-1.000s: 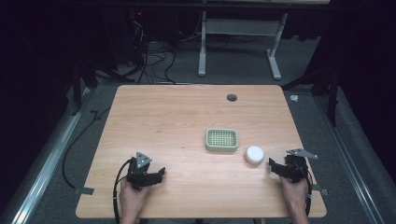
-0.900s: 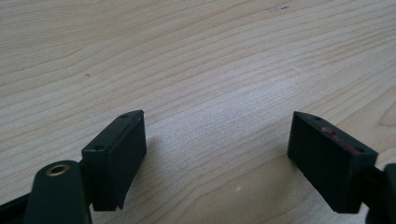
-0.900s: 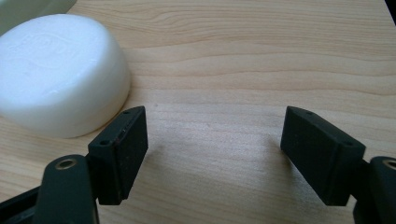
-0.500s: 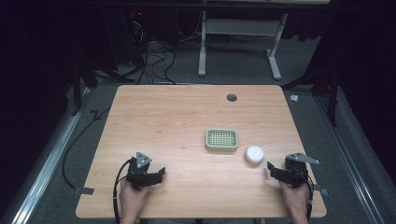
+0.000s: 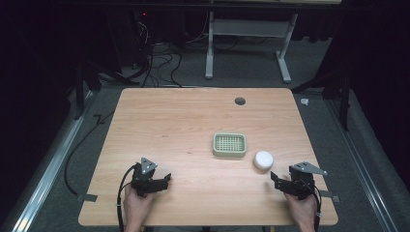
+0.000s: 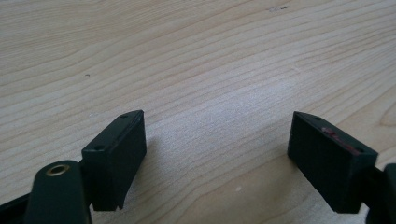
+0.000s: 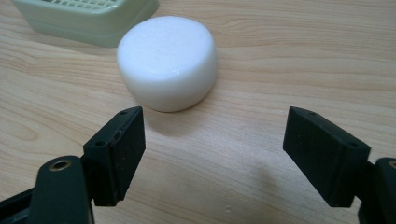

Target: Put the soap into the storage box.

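Both tongs gape wide. My right tongs (image 7: 212,154) line up on the white soap bar (image 7: 166,60), just beside the green soap dish (image 5: 229,144). Approach stage, I'd say; next I advance and straddle it. Left tongs (image 5: 162,181) idle on the surface (image 5: 183,121).

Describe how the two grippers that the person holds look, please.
Both the left gripper and the right gripper are black, each with two blocky jaws with small screw holes. A grey three-cornered plate sits on top of each, and a black cable trails from each. No sleeves are visible.
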`<state>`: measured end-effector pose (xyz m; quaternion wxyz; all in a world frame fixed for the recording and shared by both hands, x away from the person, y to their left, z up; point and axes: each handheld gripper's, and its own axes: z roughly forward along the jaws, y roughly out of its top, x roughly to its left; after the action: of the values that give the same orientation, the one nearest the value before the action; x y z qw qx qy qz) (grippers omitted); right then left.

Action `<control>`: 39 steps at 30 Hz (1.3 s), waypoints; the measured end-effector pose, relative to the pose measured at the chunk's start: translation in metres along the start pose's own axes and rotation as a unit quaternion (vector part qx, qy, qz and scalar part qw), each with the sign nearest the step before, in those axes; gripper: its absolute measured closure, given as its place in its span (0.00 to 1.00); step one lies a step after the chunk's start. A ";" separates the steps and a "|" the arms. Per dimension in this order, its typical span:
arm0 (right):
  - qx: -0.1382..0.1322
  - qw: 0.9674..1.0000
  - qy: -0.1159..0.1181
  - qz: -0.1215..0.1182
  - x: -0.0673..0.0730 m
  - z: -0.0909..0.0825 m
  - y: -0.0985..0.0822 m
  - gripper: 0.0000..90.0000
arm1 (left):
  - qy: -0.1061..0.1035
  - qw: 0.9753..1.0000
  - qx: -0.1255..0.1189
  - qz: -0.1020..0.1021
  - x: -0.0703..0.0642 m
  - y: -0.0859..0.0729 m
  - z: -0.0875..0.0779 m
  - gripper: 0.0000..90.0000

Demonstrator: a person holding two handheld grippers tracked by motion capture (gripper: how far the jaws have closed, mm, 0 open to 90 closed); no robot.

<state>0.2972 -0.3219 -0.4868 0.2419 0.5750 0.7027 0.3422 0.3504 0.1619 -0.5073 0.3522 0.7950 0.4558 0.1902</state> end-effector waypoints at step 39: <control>0.010 0.999 0.019 -0.036 0.027 0.032 0.038 0.17 | 0.000 1.000 0.000 0.000 0.000 0.000 0.000 0.22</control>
<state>0.3386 -0.2850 -0.4772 0.2349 0.5445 0.7311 0.3373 0.3504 0.1619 -0.5072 0.3523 0.7950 0.4558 0.1901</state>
